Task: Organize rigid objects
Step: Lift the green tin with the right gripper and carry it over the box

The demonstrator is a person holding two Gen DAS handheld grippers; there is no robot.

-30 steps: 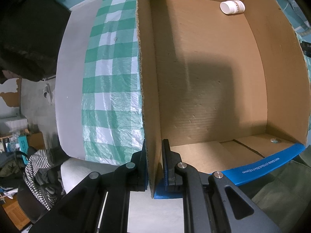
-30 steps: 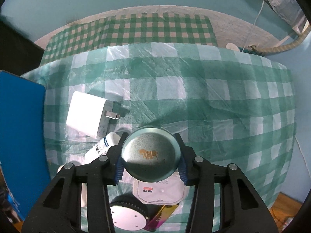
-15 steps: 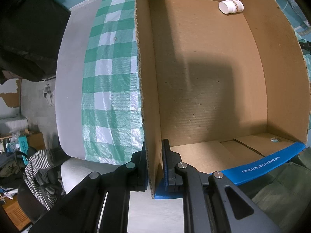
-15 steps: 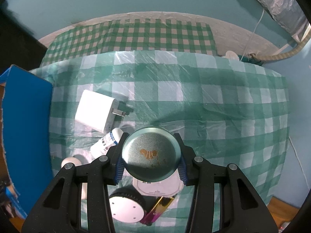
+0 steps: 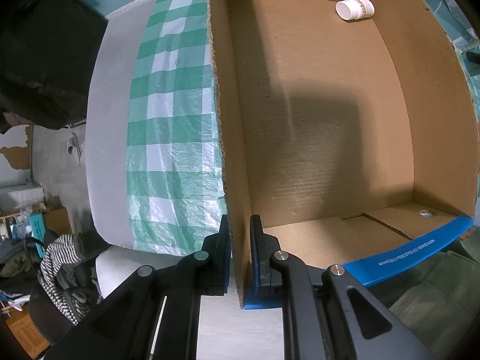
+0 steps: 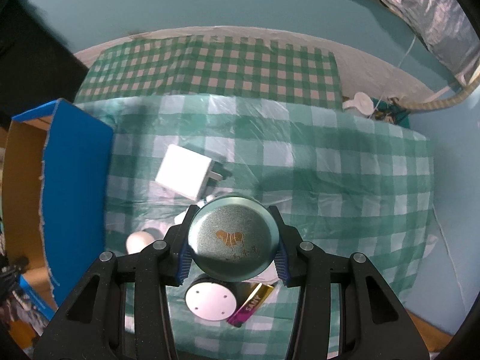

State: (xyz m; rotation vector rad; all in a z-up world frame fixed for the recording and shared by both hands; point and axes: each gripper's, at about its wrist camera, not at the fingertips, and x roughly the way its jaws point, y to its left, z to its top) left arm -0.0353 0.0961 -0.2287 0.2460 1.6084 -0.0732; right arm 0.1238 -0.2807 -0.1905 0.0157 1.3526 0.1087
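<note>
Squeezing our round green tin (image 6: pixel 233 240) between right gripper (image 6: pixel 233 256) jaws, white charger (image 6: pixel 188 177) beyond it, our left gripper (image 5: pixel 240 252) pinching box wall (image 5: pixel 231 150).

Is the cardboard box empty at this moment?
No: the left wrist view shows a small white bottle lying on its side in the far corner of the cardboard box.
</note>
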